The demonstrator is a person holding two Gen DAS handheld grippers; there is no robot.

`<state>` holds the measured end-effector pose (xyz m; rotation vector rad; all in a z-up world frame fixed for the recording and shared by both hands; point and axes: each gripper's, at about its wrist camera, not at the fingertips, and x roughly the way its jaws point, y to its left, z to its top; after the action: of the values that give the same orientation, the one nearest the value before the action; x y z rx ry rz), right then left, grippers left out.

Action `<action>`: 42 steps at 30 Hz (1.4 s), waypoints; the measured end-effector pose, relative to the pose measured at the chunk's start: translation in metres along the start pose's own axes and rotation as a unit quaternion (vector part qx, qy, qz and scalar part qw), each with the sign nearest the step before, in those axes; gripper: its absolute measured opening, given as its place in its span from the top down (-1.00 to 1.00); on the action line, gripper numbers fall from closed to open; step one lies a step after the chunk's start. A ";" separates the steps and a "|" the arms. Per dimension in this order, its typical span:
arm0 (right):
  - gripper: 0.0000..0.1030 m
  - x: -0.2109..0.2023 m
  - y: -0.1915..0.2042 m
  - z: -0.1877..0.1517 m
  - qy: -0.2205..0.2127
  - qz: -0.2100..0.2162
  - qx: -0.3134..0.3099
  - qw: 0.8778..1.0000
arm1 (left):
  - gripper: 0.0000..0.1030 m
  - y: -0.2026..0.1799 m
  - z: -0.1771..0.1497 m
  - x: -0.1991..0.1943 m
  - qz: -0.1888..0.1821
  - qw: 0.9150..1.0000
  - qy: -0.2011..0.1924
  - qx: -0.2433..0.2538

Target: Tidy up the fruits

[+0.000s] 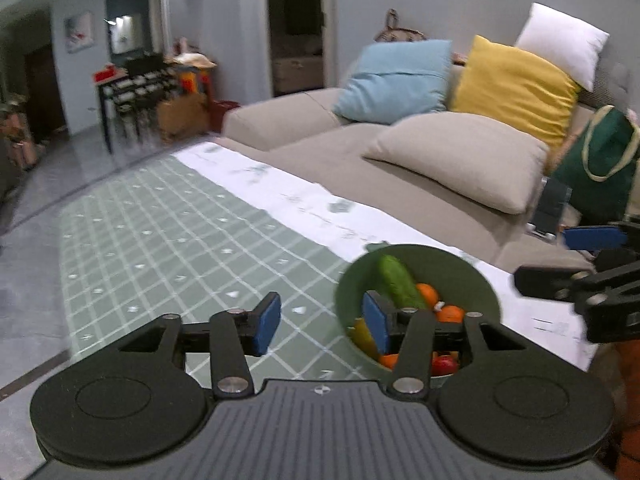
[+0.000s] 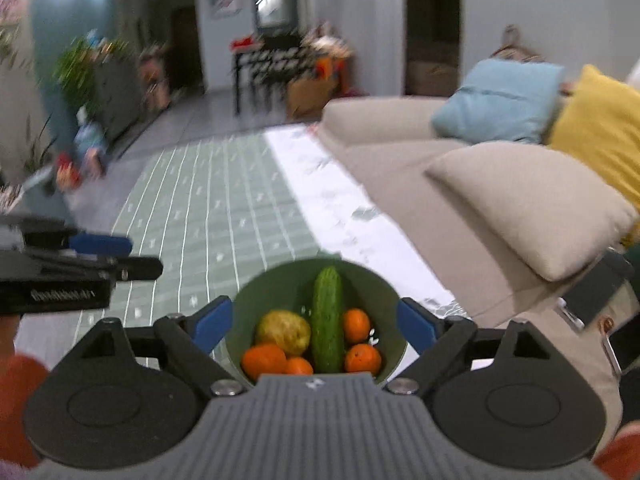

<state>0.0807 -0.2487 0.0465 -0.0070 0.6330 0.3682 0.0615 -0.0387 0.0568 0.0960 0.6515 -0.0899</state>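
1. The left gripper (image 1: 322, 330) points down and forward over the green checked cloth (image 1: 180, 232); its blue fingers (image 1: 266, 324) stand partly apart with nothing between them.
2. The right gripper (image 2: 312, 326) tilts down above the green bowl (image 2: 280, 284), its fingers (image 2: 210, 326) spread wide to either side of the rim, holding nothing.
3. The bowl sits on the bench (image 2: 360, 220) near the sofa (image 2: 460, 240) edge and holds a cucumber (image 2: 327, 320), several oranges (image 2: 362, 358) and a yellowish fruit (image 2: 284, 332).
4. Open cloth stretches to the left of the bowl; the sofa with its cushions lies close on the right.
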 end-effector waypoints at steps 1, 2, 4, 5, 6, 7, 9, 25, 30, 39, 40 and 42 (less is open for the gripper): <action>-0.66 -0.006 0.002 -0.002 -0.010 -0.006 0.010 1.000 | -0.22 0.002 -0.003 -0.003 0.008 1.000 -0.006 -0.001; -0.66 -0.012 0.006 -0.005 -0.021 -0.014 0.021 0.999 | -0.24 0.003 -0.006 -0.006 0.016 1.000 -0.012 0.000; -0.78 -0.022 0.013 -0.012 -0.039 -0.035 0.032 0.998 | -0.38 0.003 -0.013 -0.011 0.033 0.999 -0.022 0.003; -0.80 -0.025 0.016 -0.016 -0.046 -0.047 0.035 0.997 | -0.41 0.002 -0.017 -0.012 0.042 0.999 -0.027 0.008; -0.81 -0.027 0.018 -0.020 -0.053 -0.058 0.038 0.996 | -0.46 0.001 -0.021 -0.012 0.050 0.998 -0.031 0.013; -0.81 -0.029 0.021 -0.026 -0.059 -0.066 0.041 0.995 | -0.46 0.002 -0.025 -0.013 0.056 0.998 -0.033 0.016; -0.81 -0.030 0.025 -0.037 -0.065 -0.077 0.047 0.994 | -0.49 0.000 -0.033 -0.012 0.066 0.997 -0.029 0.012; -0.91 -0.006 0.036 -0.082 -0.047 -0.093 0.038 0.994 | -0.69 0.001 -0.069 0.012 0.087 0.996 0.036 0.000; -0.91 0.001 0.037 -0.086 -0.038 -0.089 0.044 0.994 | -0.69 -0.002 -0.073 0.013 0.088 0.995 0.050 0.001; -0.91 0.004 0.040 -0.089 -0.041 -0.085 0.046 0.995 | -0.69 -0.001 -0.071 0.011 0.095 0.994 0.051 -0.005; -0.91 0.003 0.040 -0.089 -0.042 -0.084 0.044 0.995 | -0.69 0.000 -0.070 0.011 0.096 0.994 0.051 -0.006; -0.91 0.002 0.041 -0.088 -0.045 -0.084 0.044 0.995 | -0.69 0.001 -0.070 0.009 0.097 0.994 0.050 -0.008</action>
<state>0.0177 -0.2198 -0.0222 0.0395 0.5553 0.1772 0.0272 -0.0303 -0.0038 0.1494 0.7404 0.1079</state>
